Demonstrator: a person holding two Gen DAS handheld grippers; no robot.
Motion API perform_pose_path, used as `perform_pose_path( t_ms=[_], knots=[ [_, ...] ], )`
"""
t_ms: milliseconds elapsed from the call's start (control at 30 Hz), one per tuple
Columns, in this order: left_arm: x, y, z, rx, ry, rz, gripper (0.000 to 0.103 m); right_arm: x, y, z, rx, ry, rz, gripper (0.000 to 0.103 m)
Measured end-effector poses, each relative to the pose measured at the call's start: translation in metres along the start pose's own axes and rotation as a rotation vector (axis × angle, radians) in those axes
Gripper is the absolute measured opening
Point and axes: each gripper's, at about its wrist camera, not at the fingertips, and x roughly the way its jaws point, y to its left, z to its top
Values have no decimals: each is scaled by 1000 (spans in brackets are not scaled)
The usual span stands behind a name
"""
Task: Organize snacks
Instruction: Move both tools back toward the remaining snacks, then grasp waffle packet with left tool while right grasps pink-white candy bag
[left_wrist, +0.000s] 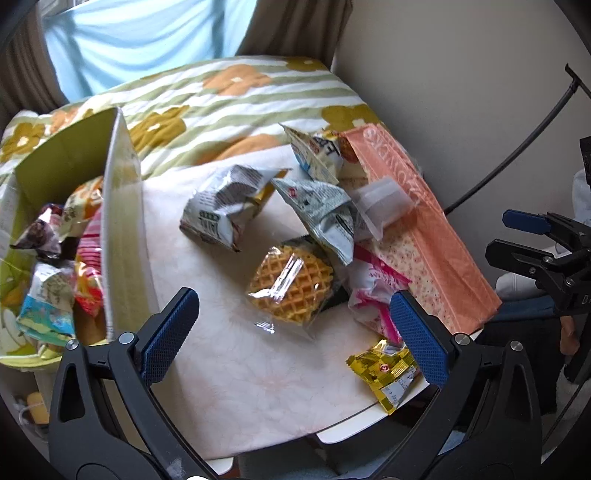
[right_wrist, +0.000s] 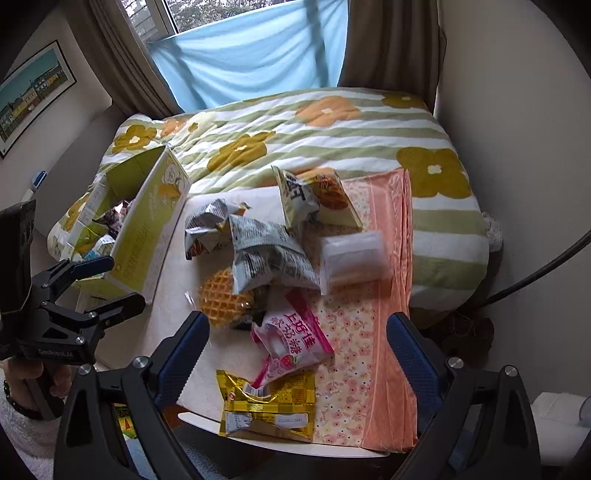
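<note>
Round golden waffle in clear wrapper (left_wrist: 290, 290) on white table (left_wrist: 236, 387), 12 o'clock of left gripper (left_wrist: 291, 339), spread, empty. Right gripper (right_wrist: 299, 350) spread, above pink sweet packet (right_wrist: 295, 341).

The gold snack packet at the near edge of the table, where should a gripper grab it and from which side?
Best guess: take the gold packet by its puffed middle, coming down from above with the open right gripper. It lies flat at the table edge with nothing on top except the pink packet overlapping its far edge, so pinch across the near half, clear of that pink one.
</note>
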Motion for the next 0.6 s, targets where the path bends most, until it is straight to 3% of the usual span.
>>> perform_pose_path(
  t_ms=[333, 600],
  knots=[
    [88, -1, -9, 173, 138, 0, 102, 72, -20, -35, -11, 85, 16, 96],
    [126, 4, -9, 227, 185, -23, 102, 116, -13, -53, -49, 152, 29, 96]
  ],
)
